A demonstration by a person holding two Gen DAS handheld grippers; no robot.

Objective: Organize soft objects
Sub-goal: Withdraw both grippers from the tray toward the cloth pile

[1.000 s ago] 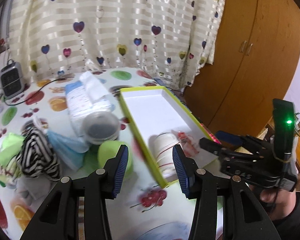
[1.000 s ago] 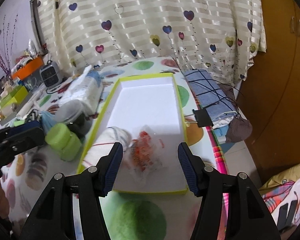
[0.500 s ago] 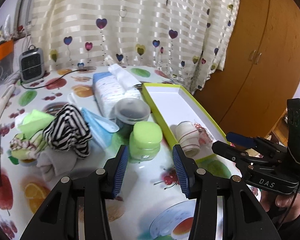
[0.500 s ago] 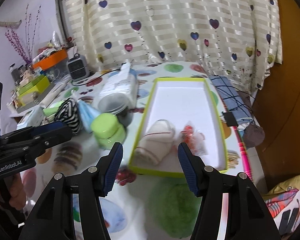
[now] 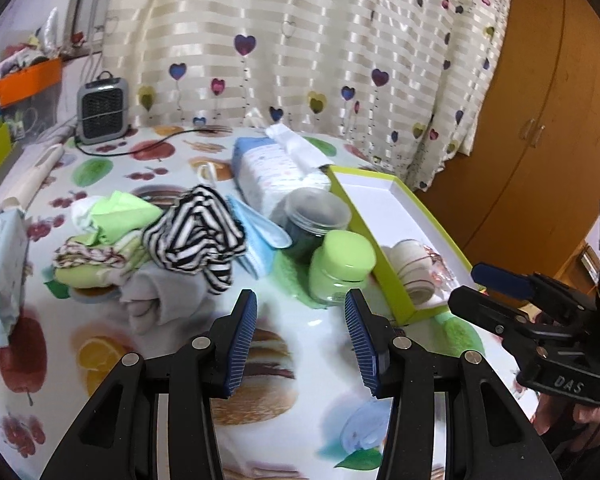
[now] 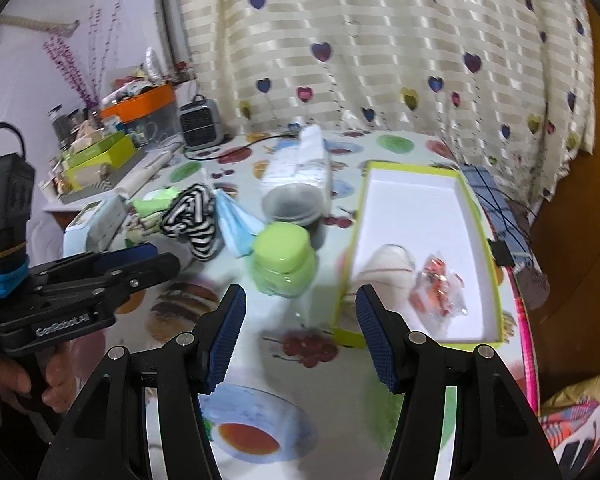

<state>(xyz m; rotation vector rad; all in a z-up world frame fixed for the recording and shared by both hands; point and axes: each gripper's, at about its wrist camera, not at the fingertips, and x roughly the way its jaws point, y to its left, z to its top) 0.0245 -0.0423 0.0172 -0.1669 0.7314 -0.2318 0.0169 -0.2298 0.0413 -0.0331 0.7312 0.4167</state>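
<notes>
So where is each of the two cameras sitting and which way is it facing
Left wrist: rides the left hand-held gripper, looking down at the sock pile; the right hand-held gripper shows at its right.
Right wrist: rides the right one, facing the green-rimmed box; the left one shows at its left.
Shared: green jar, box, curtain.

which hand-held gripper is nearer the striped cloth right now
Left. The left hand-held gripper is just short of the striped cloth; the right hand-held gripper is past the green jar, by the box.
</notes>
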